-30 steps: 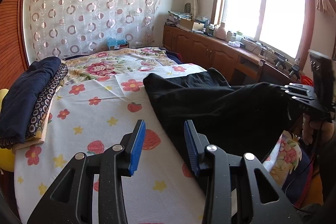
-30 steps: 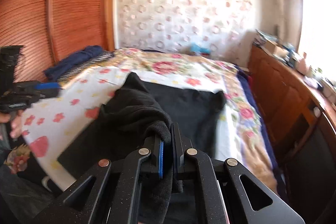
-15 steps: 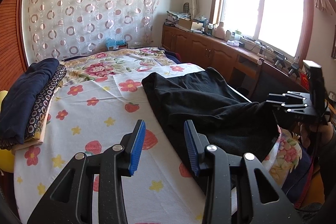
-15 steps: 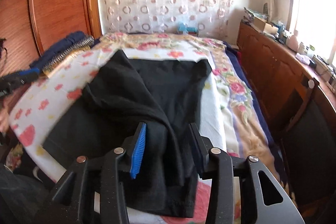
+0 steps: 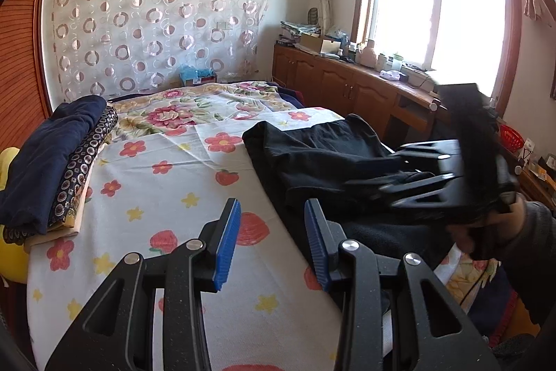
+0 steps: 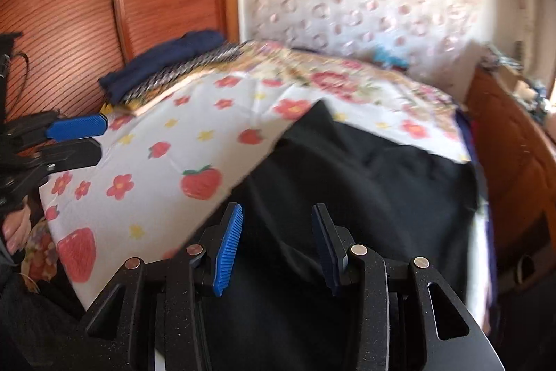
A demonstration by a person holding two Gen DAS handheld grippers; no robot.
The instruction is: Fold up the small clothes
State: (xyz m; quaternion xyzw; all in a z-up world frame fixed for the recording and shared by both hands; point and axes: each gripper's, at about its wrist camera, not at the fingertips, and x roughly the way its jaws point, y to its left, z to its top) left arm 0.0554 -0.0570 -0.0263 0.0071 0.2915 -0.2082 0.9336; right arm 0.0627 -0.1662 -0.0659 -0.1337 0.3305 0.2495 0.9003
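A black garment (image 5: 312,155) lies partly folded on the right side of the flowered bed sheet (image 5: 166,197); it also shows in the right wrist view (image 6: 365,183). My left gripper (image 5: 272,242) is open and empty, above the sheet just left of the garment's near edge. My right gripper (image 6: 274,246) is open and empty, low over the garment's near part. The right gripper also shows in the left wrist view (image 5: 378,183), blurred, over the garment. The left gripper shows at the left edge of the right wrist view (image 6: 87,136).
A stack of folded clothes (image 5: 45,159) with a navy piece on top sits at the bed's left edge. A wooden cabinet (image 5: 347,89) with clutter runs along the right under the window. A wooden louvred wall (image 6: 62,13) stands left of the bed.
My right gripper opened and let go of the black garment, which dropped onto the bed. It then swung left and lower over the garment. My left gripper stayed open and nearly still.
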